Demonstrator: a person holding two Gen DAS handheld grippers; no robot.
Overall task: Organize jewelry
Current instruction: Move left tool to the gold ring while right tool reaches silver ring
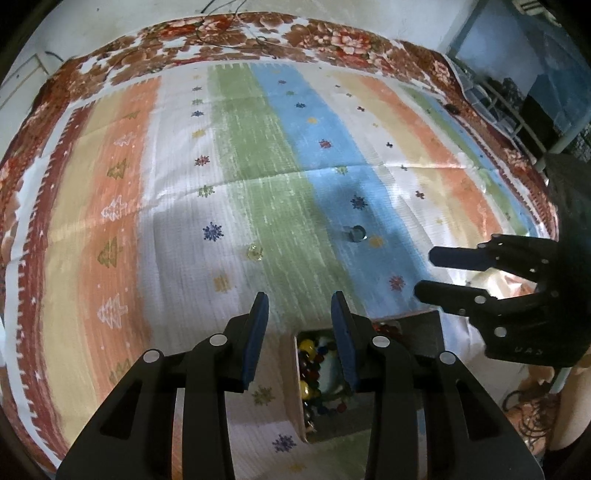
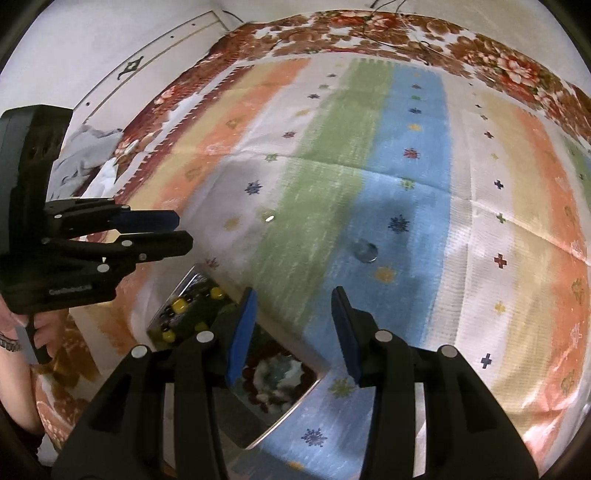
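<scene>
**Both grippers empty over the jewelry box, two loose pieces out on the cloth**

Your left gripper point(image 1: 299, 306) points steeply down at the bed, its blue pads point(image 1: 258, 332) set a moderate gap apart with nothing between them. Seen from the other side, the same tool sits at the left edge of the right wrist view, your hand point(image 2: 22, 332) wrapped around its handle, with a bracelet point(image 2: 9, 341) at the wrist.

Your right gripper point(image 2: 291, 306) is likewise parted to a middling width and holds nothing; only striped cloth shows through its gap. In the left wrist view it enters from the right, its black fingers point(image 1: 454, 258) pointing left above the cloth.

Just below and between the two tools lies the jewelry box point(image 1: 413, 325), an open tray with a pale rim, heaped with beads point(image 1: 306, 347) in yellow, dark red and green, plus a pale whitish piece near the middle. The right pad of your left gripper overlaps the box in that view; whether it touches the box cannot be told.

Farther out on the striped bedspread point(image 1: 147, 184), two small pieces lie apart from the box and from each other. A clear, roundish ring-like piece point(image 1: 357, 233) rests on the blue stripe, near a yellow star print. A smaller clear yellowish piece point(image 1: 254, 252) sits at the border of the white and green stripes, to the left of the first.

Beyond the stripes a floral brown-and-red border point(image 1: 229, 33) runs around the cloth.
</scene>
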